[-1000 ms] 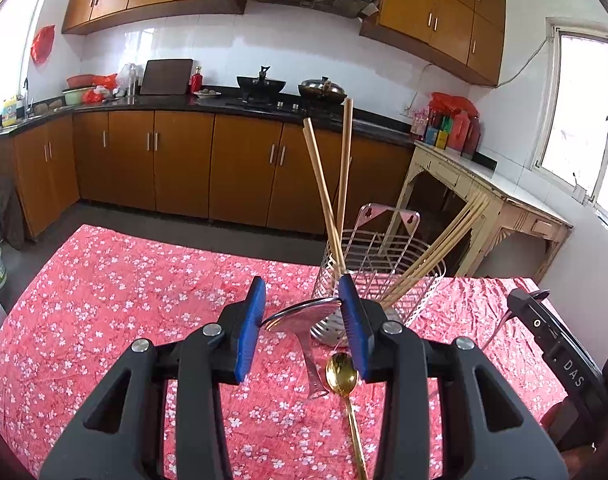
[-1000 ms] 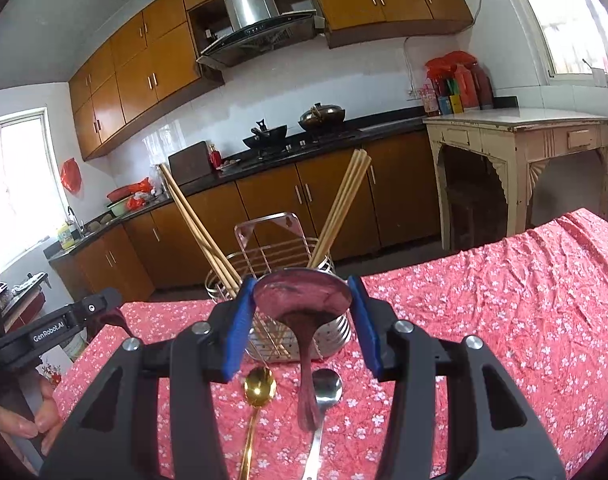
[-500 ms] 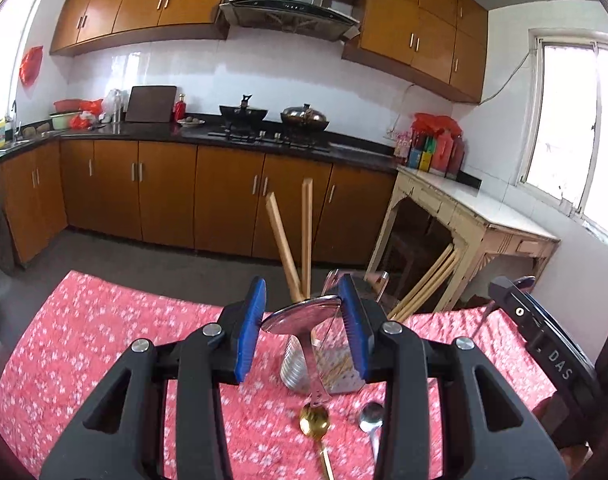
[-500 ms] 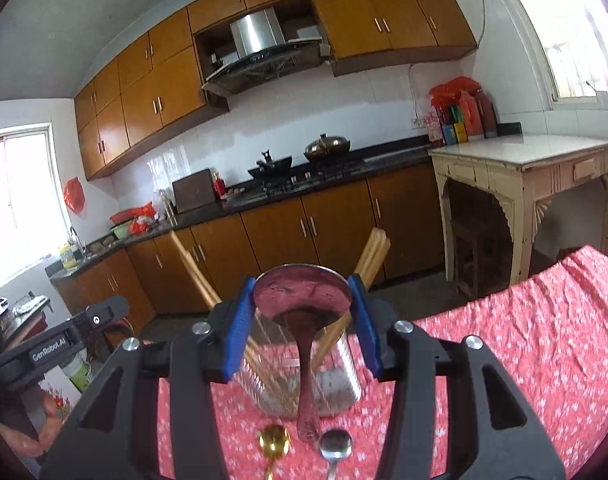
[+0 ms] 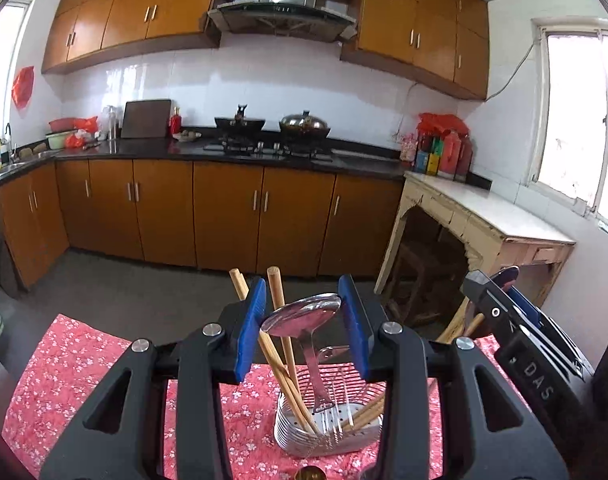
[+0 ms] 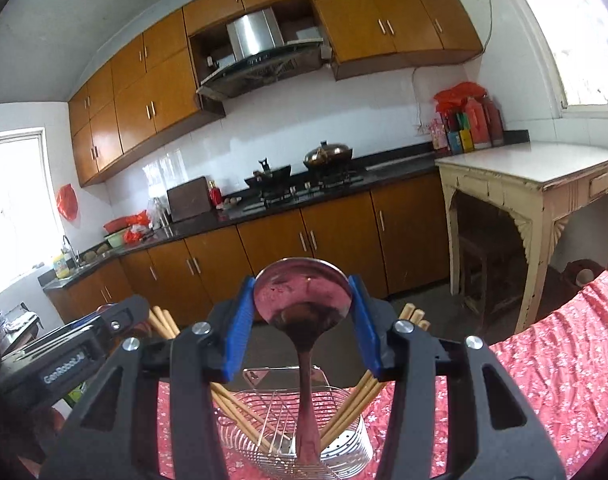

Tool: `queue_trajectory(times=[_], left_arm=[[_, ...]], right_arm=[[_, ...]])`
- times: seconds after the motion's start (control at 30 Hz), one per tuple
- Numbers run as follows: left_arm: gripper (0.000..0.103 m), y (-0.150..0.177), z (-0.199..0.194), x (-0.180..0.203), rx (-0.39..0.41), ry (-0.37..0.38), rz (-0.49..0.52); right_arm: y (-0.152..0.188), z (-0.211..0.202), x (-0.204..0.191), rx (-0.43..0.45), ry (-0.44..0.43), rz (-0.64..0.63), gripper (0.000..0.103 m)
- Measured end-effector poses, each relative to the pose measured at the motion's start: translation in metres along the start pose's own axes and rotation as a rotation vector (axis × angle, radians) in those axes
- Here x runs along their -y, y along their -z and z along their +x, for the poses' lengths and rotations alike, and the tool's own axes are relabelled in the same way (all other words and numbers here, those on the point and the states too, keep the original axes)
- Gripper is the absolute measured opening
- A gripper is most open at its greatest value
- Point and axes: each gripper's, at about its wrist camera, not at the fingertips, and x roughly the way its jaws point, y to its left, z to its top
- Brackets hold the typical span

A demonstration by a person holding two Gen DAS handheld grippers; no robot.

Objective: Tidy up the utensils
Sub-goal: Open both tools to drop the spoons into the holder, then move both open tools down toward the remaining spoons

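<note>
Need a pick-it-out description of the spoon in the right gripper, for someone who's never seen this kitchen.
Start at the red floral tablecloth and find the wire utensil basket holding wooden chopsticks. Above it, the right gripper clamps a spoon by its bowl, handle hanging down towards the basket. Its bowl looks dark purplish and faces the camera, unlike the left gripper's bright silver spoon.

My left gripper [image 5: 300, 320] and right gripper [image 6: 300, 312] look alike: matte black triangular-cutout finger frames, silver round screws at the joints, ribbed blue pads [image 5: 250, 328] on the fingertips. White lettering marks each body's side, "DAS" on one, "GenRobot.AI" on the other.
</note>
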Motion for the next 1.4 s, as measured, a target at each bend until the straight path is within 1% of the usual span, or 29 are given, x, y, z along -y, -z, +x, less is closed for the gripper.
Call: queue_trajectory(times=[0.1, 0.13, 0.17, 0.2, 0.27, 0.37, 0.47, 0.57, 0.67, 0.7, 0.73, 0.77, 0.97, 1.07, 1.13, 1.27, 1.4], left_arm=[[0.038, 0.009, 0.021, -0.002, -0.046, -0.003, -0.009], [0.033, 0.012, 0.027, -0.003, -0.064, -0.003, -0.014], [0.031, 0.014, 0.03, -0.003, -0.072, -0.003, -0.014], [0.031, 0.016, 0.031, -0.004, -0.075, -0.003, -0.013], [0.031, 0.017, 0.031, -0.006, -0.072, -0.012, -0.011], [0.031, 0.013, 0.029, -0.007, -0.071, 0.006, -0.019], [0.031, 0.014, 0.027, -0.008, -0.069, 0.014, -0.027], [0.031, 0.017, 0.026, -0.009, -0.078, 0.011, -0.027], [0.032, 0.021, 0.023, -0.017, -0.089, 0.003, -0.041], [0.033, 0.022, 0.021, -0.019, -0.09, 0.0, -0.047], [0.036, 0.024, 0.019, -0.022, -0.091, -0.004, -0.05], [0.038, 0.027, 0.015, -0.026, -0.092, -0.009, -0.052], [0.039, 0.036, -0.002, -0.041, -0.102, -0.042, -0.059], [0.043, 0.045, -0.016, -0.046, -0.101, -0.055, -0.063], [0.044, 0.054, -0.023, -0.048, -0.106, -0.061, -0.06], [0.048, 0.079, -0.038, -0.052, -0.115, -0.087, -0.042], [0.05, 0.108, -0.042, -0.057, -0.147, -0.103, -0.025]], right_arm=[[0.008, 0.017, 0.002, -0.025, -0.008, 0.01, 0.046], [0.008, 0.021, 0.002, -0.036, -0.012, 0.016, 0.046], [0.006, 0.025, 0.004, -0.052, -0.026, 0.035, 0.046], [0.001, 0.025, 0.004, -0.052, -0.036, 0.043, 0.046], [-0.01, 0.021, -0.001, -0.025, -0.037, 0.019, 0.046], [-0.024, 0.015, -0.006, -0.007, -0.055, 0.011, 0.046], [-0.024, 0.017, -0.008, -0.001, -0.052, 0.01, 0.046], [-0.007, 0.029, -0.007, -0.049, -0.047, 0.007, 0.046], [0.016, 0.049, -0.001, -0.139, -0.025, 0.019, 0.047], [0.021, 0.05, 0.002, -0.144, -0.013, 0.028, 0.05], [0.022, 0.05, 0.005, -0.147, -0.002, 0.03, 0.054], [0.024, 0.048, 0.007, -0.144, 0.005, 0.031, 0.058], [0.031, 0.012, 0.022, -0.11, 0.049, 0.018, 0.058], [0.041, -0.012, 0.034, -0.113, 0.063, 0.028, 0.058], [0.052, -0.027, 0.042, -0.121, 0.077, 0.031, 0.059], [0.085, -0.044, 0.054, -0.177, 0.109, 0.04, 0.059], [0.123, -0.045, 0.057, -0.257, 0.125, 0.044, 0.059]])
